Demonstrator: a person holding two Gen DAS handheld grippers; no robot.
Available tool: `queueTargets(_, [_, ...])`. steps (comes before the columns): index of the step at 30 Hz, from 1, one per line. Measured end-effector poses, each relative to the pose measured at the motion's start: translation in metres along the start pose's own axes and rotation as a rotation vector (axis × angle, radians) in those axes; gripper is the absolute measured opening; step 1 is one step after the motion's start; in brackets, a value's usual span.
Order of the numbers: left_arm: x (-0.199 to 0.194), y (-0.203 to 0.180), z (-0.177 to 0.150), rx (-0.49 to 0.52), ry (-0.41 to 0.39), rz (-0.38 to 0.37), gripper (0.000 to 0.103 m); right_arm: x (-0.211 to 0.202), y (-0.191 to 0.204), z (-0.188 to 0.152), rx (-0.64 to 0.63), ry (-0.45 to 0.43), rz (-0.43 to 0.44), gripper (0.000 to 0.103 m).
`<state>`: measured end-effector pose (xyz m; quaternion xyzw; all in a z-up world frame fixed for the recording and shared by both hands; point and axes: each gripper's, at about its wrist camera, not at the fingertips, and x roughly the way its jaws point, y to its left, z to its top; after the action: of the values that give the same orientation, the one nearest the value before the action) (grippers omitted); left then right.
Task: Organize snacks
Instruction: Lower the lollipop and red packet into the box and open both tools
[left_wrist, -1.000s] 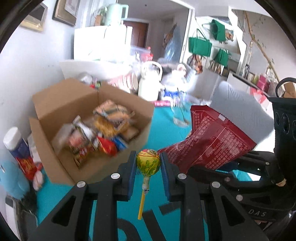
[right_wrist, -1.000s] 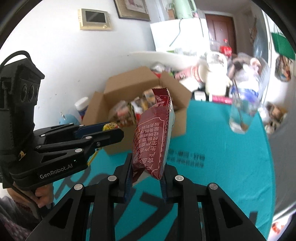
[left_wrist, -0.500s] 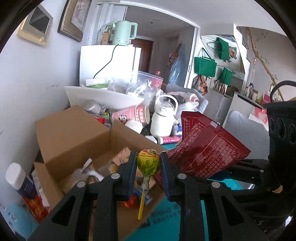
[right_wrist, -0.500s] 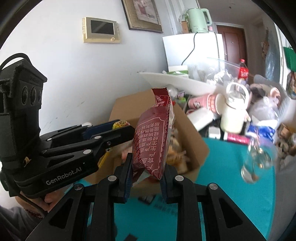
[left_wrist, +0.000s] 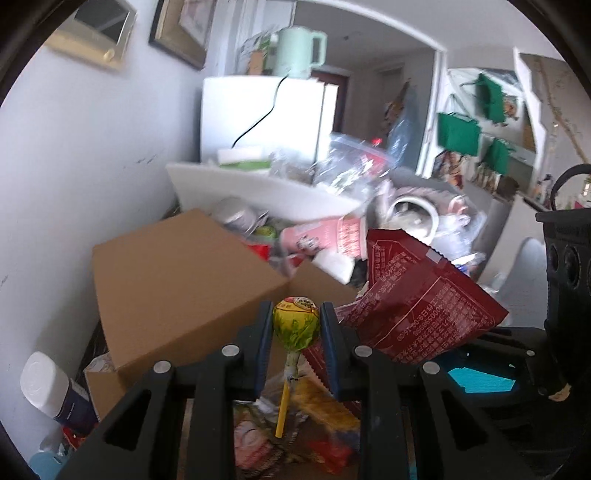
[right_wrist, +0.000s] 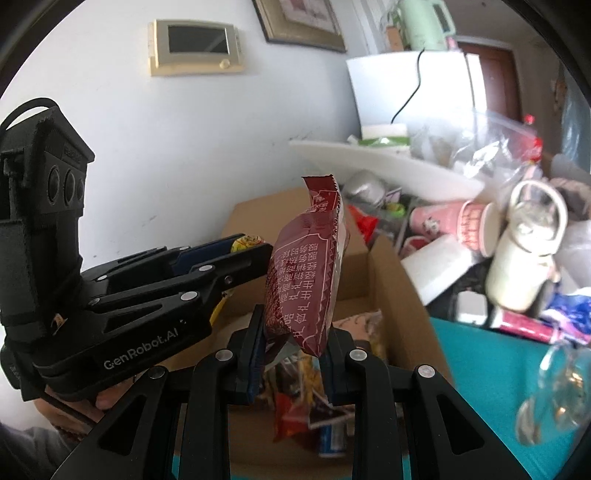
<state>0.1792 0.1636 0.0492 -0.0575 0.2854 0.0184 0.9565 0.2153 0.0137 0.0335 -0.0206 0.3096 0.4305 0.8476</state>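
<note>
My left gripper (left_wrist: 295, 325) is shut on a yellow-green lollipop (left_wrist: 296, 324), its yellow stick hanging down over the open cardboard box (left_wrist: 177, 288). My right gripper (right_wrist: 293, 336) is shut on a dark red snack bag (right_wrist: 306, 280), held upright above the same box (right_wrist: 399, 295). Several snack packets (right_wrist: 314, 410) lie inside the box. In the right wrist view the left gripper (right_wrist: 255, 251) sits just left of the bag, a hand below it. In the left wrist view the red bag (left_wrist: 417, 310) hangs right of the lollipop.
Behind the box stand a white tray (left_wrist: 258, 192), pink paper cups (right_wrist: 469, 229), a white jug (right_wrist: 524, 266) and plastic bags. A glass (right_wrist: 554, 391) stands on the teal tablecloth (right_wrist: 480, 369) at right. A white-capped bottle (left_wrist: 51, 391) lies left of the box by the wall.
Both grippers have moved forward over the box with their loads still held. The box now lies directly beneath them, and the teal tablecloth has mostly dropped out of the left wrist view.
</note>
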Motion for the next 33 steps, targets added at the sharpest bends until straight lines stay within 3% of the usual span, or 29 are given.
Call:
queueTargets(3, [0.014, 0.006, -0.005, 0.004, 0.035, 0.052, 0.024, 0.021, -0.007, -0.002, 0.020, 0.028, 0.028, 0.025])
queueTargets(14, [0.053, 0.012, -0.022, 0.020, 0.179, 0.118, 0.025, 0.062, -0.025, -0.019, 0.060, 0.138, 0.051, 0.026])
queueTargets(22, [0.061, 0.014, -0.027, 0.013, 0.228, 0.136, 0.025, 0.065, -0.027, -0.021, 0.068, 0.138, 0.056, 0.029])
queueTargets(27, [0.060, 0.012, -0.026, 0.025, 0.230, 0.161, 0.025, 0.065, -0.027, -0.020, 0.060, 0.148, 0.025, 0.037])
queueTargets(33, [0.054, 0.009, -0.022, 0.052, 0.218, 0.199, 0.025, 0.055, -0.026, -0.018, 0.048, 0.148, -0.019, 0.054])
